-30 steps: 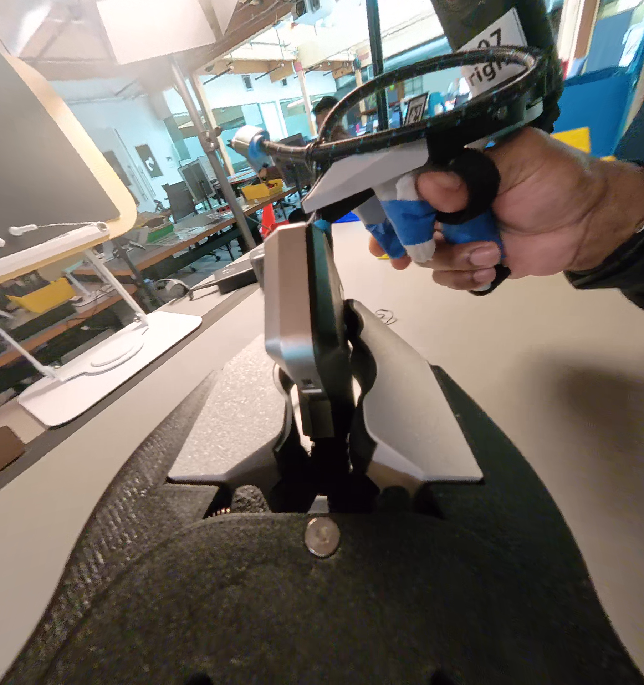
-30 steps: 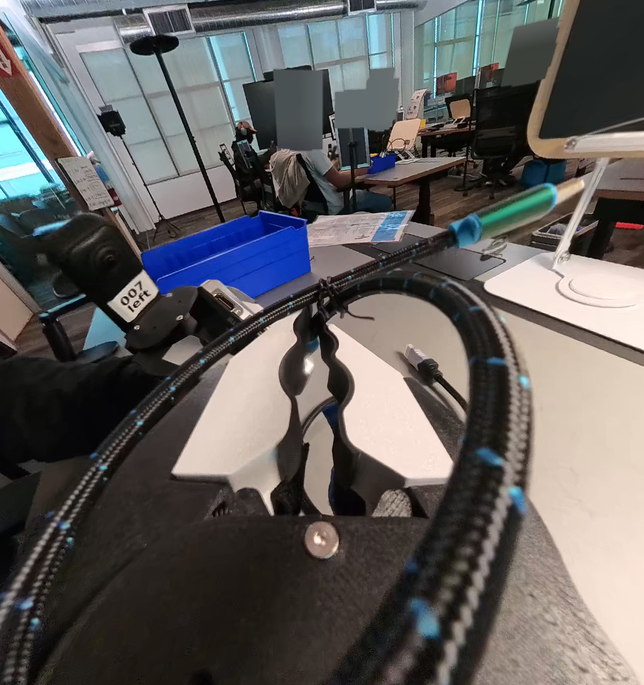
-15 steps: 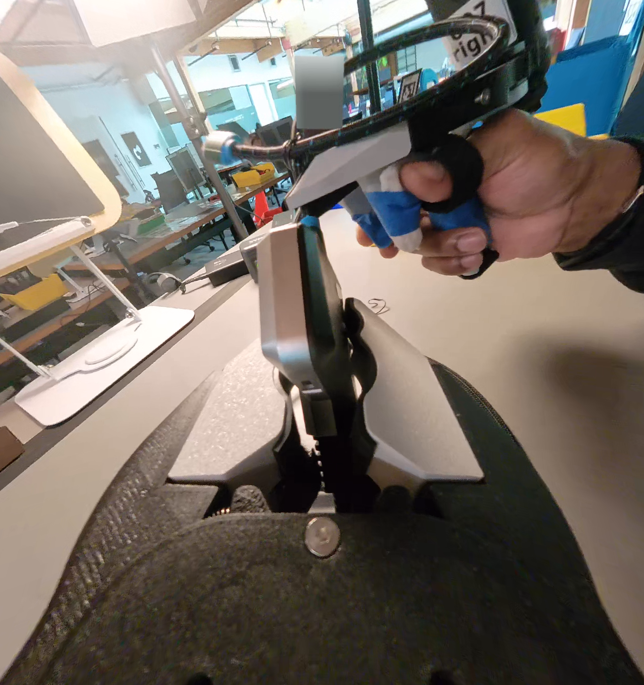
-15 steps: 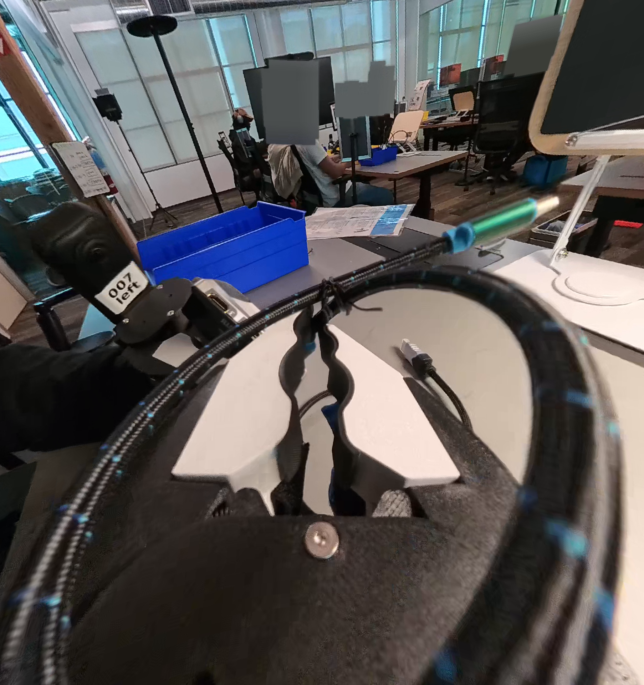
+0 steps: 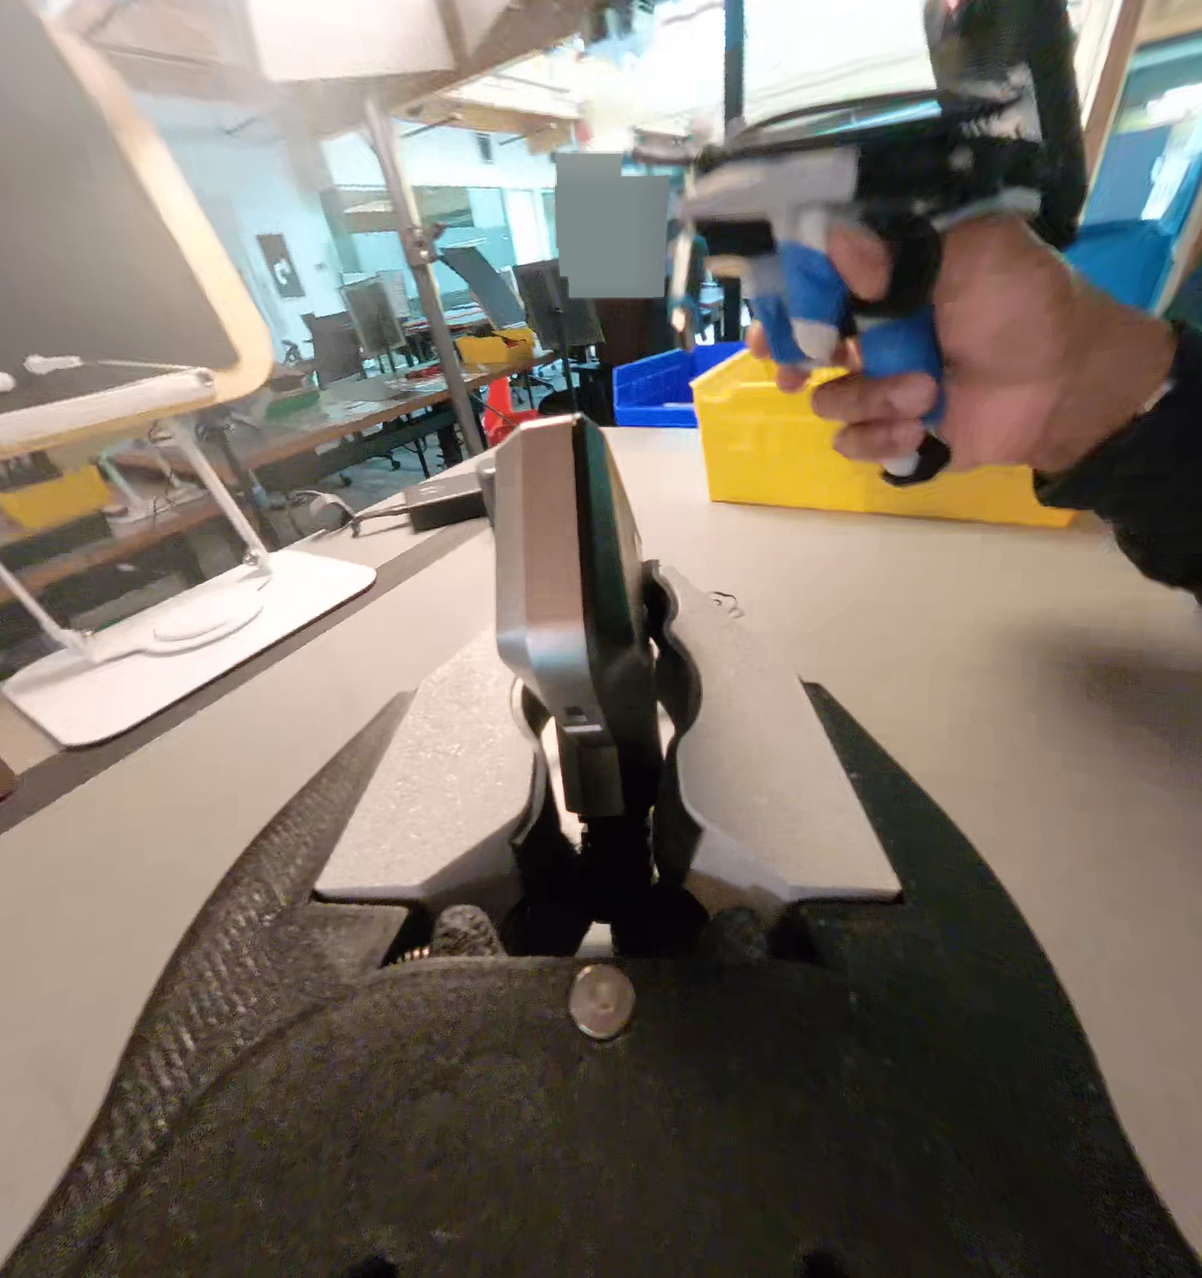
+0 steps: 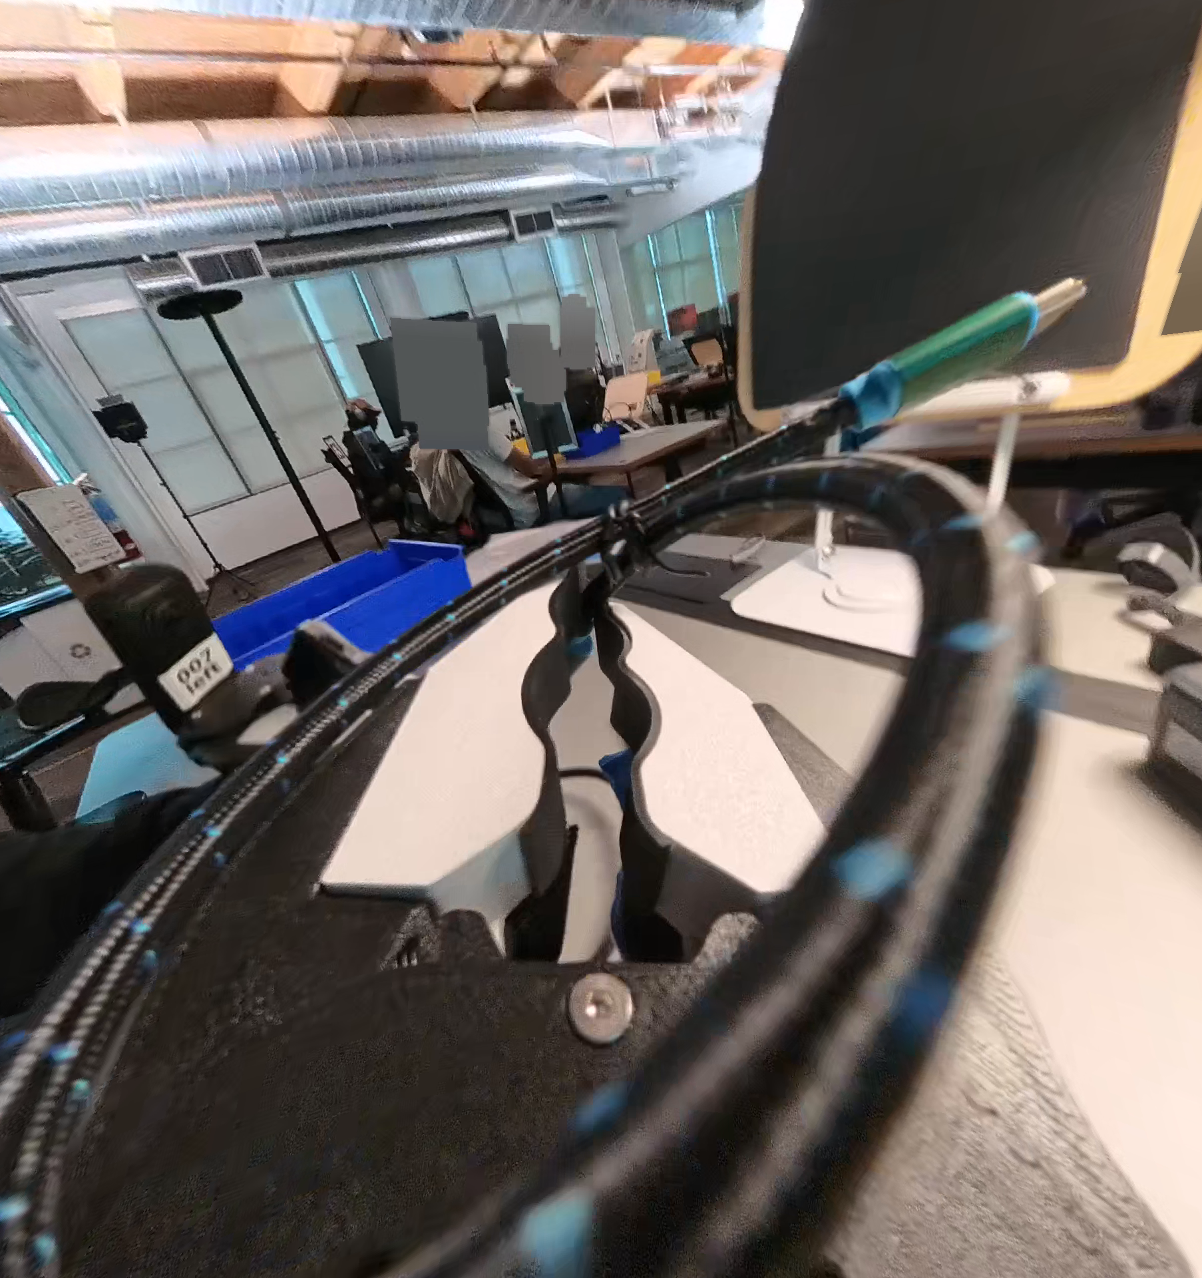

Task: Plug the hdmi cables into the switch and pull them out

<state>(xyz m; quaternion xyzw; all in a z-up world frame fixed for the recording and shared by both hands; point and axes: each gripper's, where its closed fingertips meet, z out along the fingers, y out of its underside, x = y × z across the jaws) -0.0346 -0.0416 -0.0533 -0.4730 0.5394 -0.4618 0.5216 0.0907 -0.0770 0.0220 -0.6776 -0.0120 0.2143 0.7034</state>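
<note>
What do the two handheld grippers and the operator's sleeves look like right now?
Each gripper, left gripper and right gripper, has pale grey angular fingers with wavy black pads on a textured black body with a silver screw. The right's handle has blue tape; both bear white labels. Sleeves are dark.

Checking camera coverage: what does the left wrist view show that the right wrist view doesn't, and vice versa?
Left wrist only: the switch clamped upright in the left gripper, a yellow bin, and the hand on the right gripper's handle.
Right wrist only: the braided HDMI cable looped over the right gripper, which pinches it, and its green plug.
Both: the grey table, the white stand base, a blue bin.
</note>
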